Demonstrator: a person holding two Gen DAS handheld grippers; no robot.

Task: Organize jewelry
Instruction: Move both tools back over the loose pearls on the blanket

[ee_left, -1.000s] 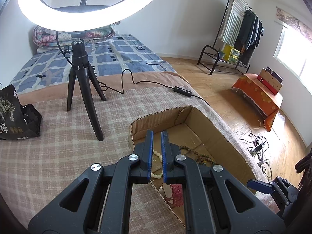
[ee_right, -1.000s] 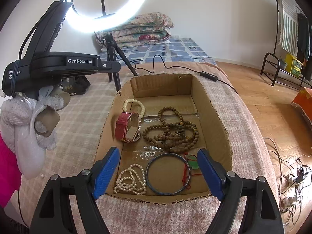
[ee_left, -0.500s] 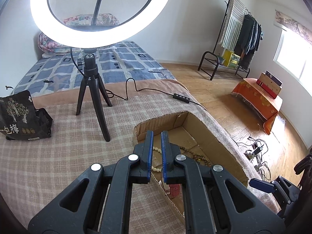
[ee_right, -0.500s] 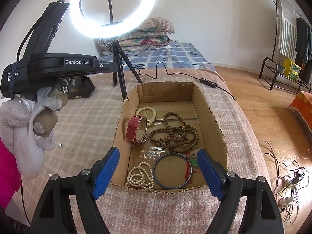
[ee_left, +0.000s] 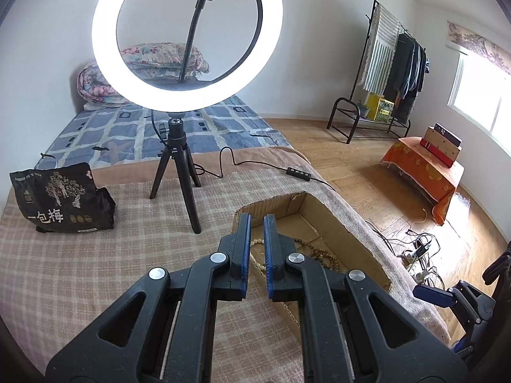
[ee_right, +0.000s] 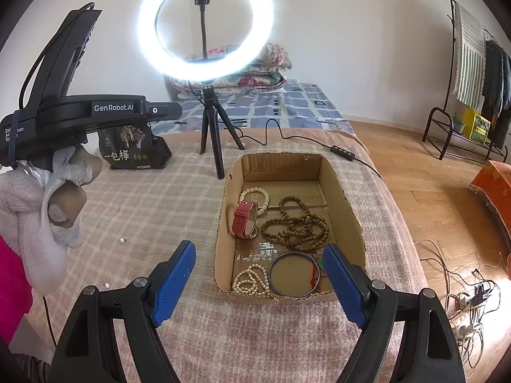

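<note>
An open cardboard box (ee_right: 348,210) lies on the checked blanket. In it are a red-strapped watch (ee_right: 244,223), a white bead bracelet (ee_right: 255,193), a tangle of brown beads (ee_right: 293,228), a blue bangle (ee_right: 293,273), a pearl string (ee_right: 250,282) and a red cord with a green pendant (ee_right: 319,266). My right gripper (ee_right: 258,249) hangs open above the box's near end, holding nothing. My left gripper (ee_left: 257,220) is shut and empty, raised over the box's (ee_left: 335,226) left rim. A gloved hand (ee_right: 38,210) holds its black body.
A lit ring light on a black tripod (ee_right: 210,134) stands behind the box, its cable and controller (ee_right: 341,151) trailing right. A black snack bag (ee_left: 60,201) sits far left. Two loose pearls (ee_right: 121,240) lie on the blanket. The bed's edge drops to a wooden floor on the right.
Both grippers have risen and drawn back from the box, which now looks smaller and farther away. The jaws have not changed and the jewelry has not moved.
</note>
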